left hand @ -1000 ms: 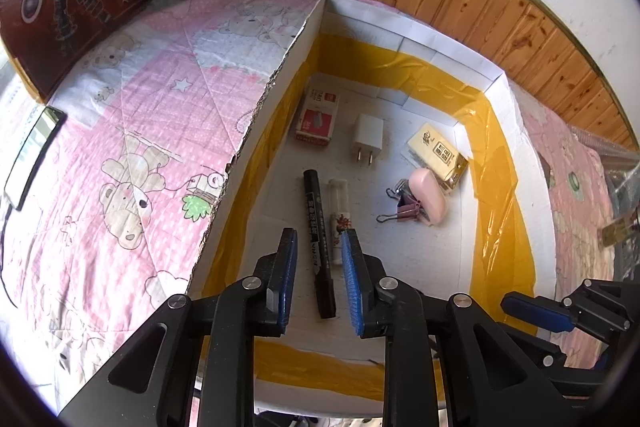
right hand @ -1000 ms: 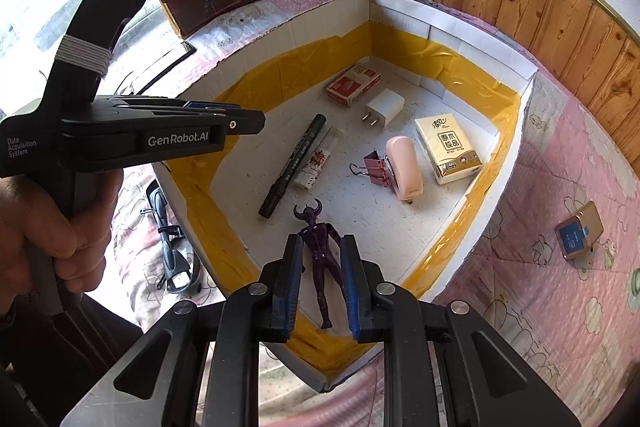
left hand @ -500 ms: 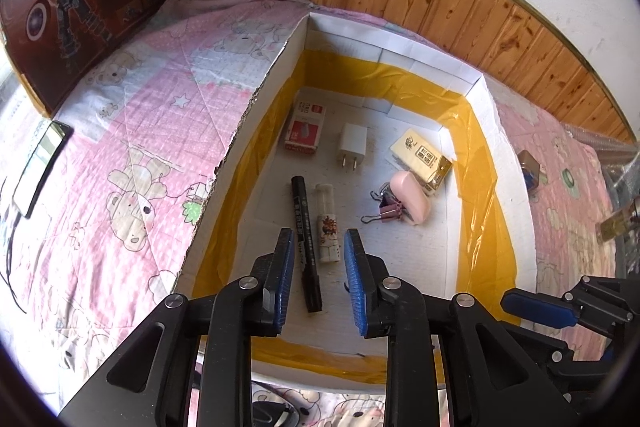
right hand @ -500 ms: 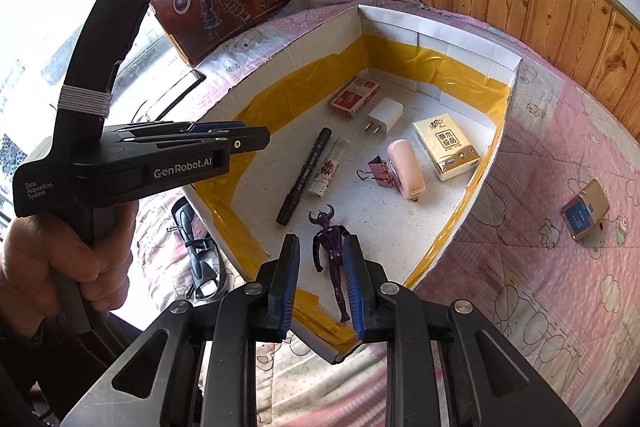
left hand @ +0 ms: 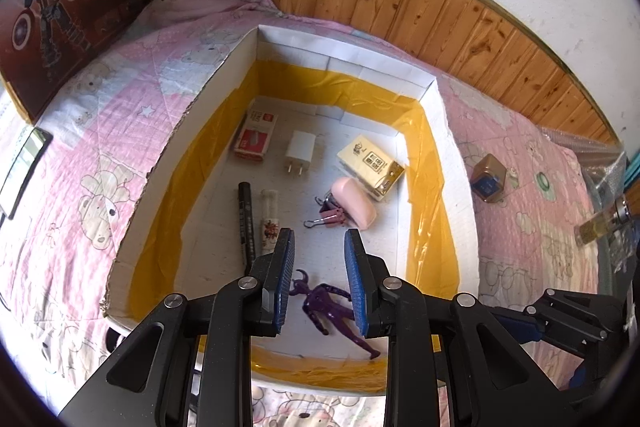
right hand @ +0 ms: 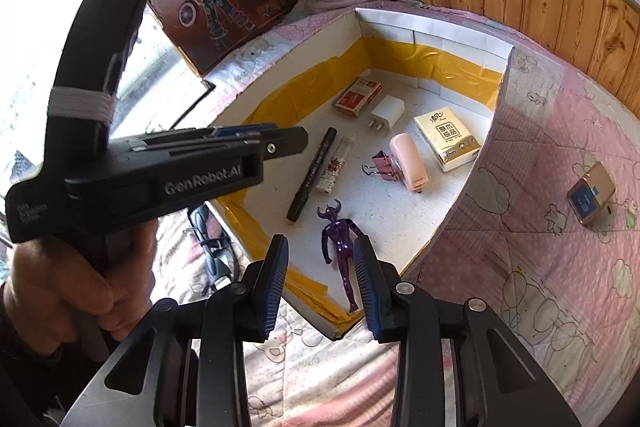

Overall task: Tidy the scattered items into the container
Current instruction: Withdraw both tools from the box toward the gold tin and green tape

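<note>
The container is a white cardboard box (left hand: 344,51) (right hand: 432,23) lined with yellow tape, standing on a pink quilt. On its floor lie a black marker (left hand: 246,223), a pink stapler (left hand: 356,201), a white charger (left hand: 300,147) and other small things. A purple toy figure (left hand: 324,307) (right hand: 340,239) lies flat near the box's front wall. My right gripper (right hand: 320,251) hovers above the figure with its jaws opening, and the pads stand clear of it. My left gripper (left hand: 319,247) is open over the box floor with nothing between its fingers.
A small gold and blue box (left hand: 488,179) (right hand: 591,193) lies on the quilt to the right of the container. Dark glasses (right hand: 208,247) lie by its left wall. A toy carton (right hand: 224,7) leans at the back left, under the wooden wall panelling.
The right gripper has opened and let go of the purple figure, which now lies on the box floor. Both grippers have drawn back and up from the box.
</note>
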A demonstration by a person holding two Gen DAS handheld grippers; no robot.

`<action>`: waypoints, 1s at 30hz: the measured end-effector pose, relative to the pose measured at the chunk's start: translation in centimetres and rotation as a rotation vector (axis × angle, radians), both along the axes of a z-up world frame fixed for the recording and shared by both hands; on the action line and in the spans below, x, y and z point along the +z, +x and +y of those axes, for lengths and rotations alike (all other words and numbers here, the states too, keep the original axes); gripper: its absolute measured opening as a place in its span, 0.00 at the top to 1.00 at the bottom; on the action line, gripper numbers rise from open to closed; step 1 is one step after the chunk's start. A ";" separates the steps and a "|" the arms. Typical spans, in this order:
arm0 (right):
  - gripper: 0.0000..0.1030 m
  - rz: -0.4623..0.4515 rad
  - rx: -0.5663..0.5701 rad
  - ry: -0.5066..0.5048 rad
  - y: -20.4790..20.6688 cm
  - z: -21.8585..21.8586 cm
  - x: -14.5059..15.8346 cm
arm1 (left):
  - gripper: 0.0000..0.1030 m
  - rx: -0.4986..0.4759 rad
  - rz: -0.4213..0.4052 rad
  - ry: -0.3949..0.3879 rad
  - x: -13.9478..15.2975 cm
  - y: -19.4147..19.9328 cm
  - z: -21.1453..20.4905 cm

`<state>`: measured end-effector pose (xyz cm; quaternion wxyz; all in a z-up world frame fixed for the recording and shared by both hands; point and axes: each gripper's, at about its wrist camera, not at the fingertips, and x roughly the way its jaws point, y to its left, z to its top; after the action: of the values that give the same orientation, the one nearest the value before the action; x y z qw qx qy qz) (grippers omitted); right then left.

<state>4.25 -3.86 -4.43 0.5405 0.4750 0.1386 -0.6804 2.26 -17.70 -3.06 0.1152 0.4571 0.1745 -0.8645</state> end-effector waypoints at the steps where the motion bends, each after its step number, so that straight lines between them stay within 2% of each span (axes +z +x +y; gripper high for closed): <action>1: 0.65 -0.016 -0.010 -0.024 -0.3 0.4 0.3 | 0.74 -0.004 0.008 0.001 0.2 -0.1 0.3; 11: 0.65 -0.091 -0.144 -0.165 -5.5 4.6 1.9 | 0.72 -0.095 0.147 -0.011 2.5 -1.5 5.5; 14: 0.65 -0.075 -0.236 -0.202 -8.6 6.9 2.6 | 0.71 -0.153 0.181 -0.016 3.1 -2.4 7.8; 17: 0.61 -0.037 -0.381 -0.219 -12.6 10.6 2.9 | 0.69 -0.221 0.203 -0.012 3.3 -3.4 10.2; 20: 0.53 0.048 -0.564 -0.172 -17.6 15.1 2.3 | 0.66 -0.292 0.206 -0.024 2.7 -4.4 12.7; 23: 0.53 0.101 -0.752 -0.070 -22.6 20.1 0.4 | 0.66 -0.331 0.183 -0.003 1.3 -6.1 14.4; 27: 0.53 0.055 -1.001 -0.001 -29.0 27.0 -3.3 | 0.62 -0.327 0.145 0.106 -0.5 -9.4 15.9; 30: 0.53 0.026 -1.070 0.058 -32.6 29.9 -6.2 | 0.59 -0.363 0.138 0.134 -1.3 -11.7 17.7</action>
<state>-28.32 26.00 -10.64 0.1030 0.4853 -0.0977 -0.8627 -9.42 0.05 -4.34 -0.0854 0.4274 0.1536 -0.8868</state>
